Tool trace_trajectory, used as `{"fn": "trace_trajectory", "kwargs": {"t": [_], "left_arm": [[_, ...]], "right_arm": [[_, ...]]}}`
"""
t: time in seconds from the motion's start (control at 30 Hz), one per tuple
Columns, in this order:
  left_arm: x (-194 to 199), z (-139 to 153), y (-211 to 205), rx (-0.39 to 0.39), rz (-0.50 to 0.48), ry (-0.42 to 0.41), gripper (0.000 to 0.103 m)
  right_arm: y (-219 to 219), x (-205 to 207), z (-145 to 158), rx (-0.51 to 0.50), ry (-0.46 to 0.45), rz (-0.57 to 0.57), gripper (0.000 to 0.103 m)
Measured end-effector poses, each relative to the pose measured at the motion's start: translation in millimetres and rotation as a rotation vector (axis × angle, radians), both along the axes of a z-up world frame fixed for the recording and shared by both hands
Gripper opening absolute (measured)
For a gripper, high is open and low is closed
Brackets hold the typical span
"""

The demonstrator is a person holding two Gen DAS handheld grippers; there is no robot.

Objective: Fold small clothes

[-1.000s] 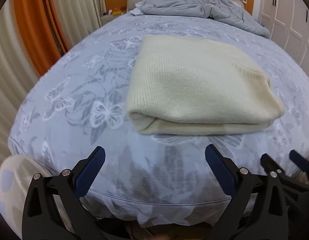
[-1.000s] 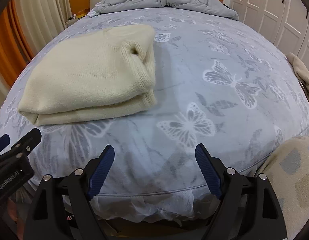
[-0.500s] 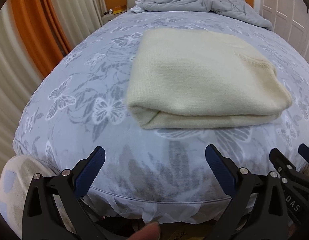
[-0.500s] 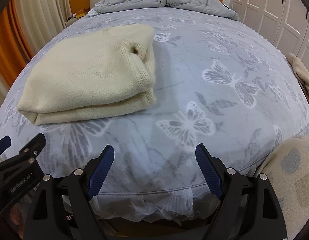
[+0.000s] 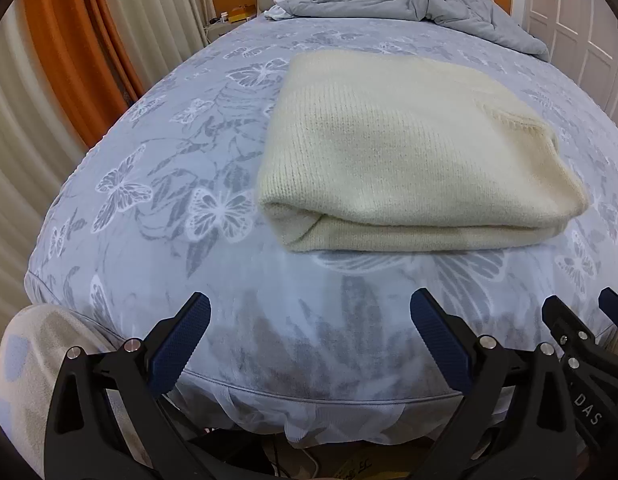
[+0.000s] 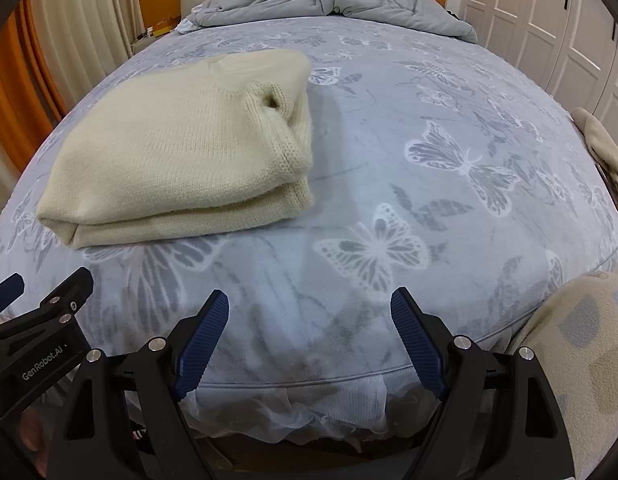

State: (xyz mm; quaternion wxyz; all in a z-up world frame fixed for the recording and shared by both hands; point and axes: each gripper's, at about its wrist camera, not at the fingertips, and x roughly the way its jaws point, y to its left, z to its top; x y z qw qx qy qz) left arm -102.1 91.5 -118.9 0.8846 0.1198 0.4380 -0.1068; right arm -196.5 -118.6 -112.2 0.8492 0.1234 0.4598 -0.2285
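A cream knitted sweater (image 5: 409,152) lies folded in a flat rectangle on the blue butterfly-print bed (image 5: 169,168). It also shows in the right wrist view (image 6: 181,148), at the left of the bed (image 6: 429,120). My left gripper (image 5: 309,336) is open and empty, held back at the bed's near edge, short of the sweater's folded edge. My right gripper (image 6: 309,328) is open and empty too, at the near edge, to the right of the sweater. Each gripper shows at the edge of the other's view.
A crumpled grey duvet (image 5: 409,0) lies at the headboard end. Orange and cream curtains (image 5: 69,60) hang at the left. White wardrobe doors (image 6: 549,20) stand at the right. A beige cloth (image 6: 605,152) lies at the bed's right edge.
Both grippers stay open and empty. The left wrist view has shifted slightly, so the sweater sits a little lower and nearer. The right gripper has barely moved.
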Motion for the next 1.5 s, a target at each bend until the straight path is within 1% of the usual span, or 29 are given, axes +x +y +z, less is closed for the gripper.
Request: {"fn": "trace_trajectory", "kwargs": {"t": [0.2,0.47,1.07,1.5], "left_arm": [[-0.9,-1.0,1.4,0.016,0.023,-0.024,0.098],[0.0,0.5,8.3,-0.002,0.051,-0.032,0.098],[-3.3,0.7,7.2,-0.028,0.017,-0.03,0.098],[-2.8,-12.2,-7.4,0.025,-0.033,0.041,0.098]], "right_arm": [[0.9,-0.1,0.3,-0.001,0.004,0.001,0.081],[2.0,-0.5,0.4,-0.004,0.004,0.001,0.081],[0.0,-0.3,0.1,-0.013,0.004,0.017,0.081],[0.9,0.0,0.3,-0.014,0.004,0.017,0.081]]}}
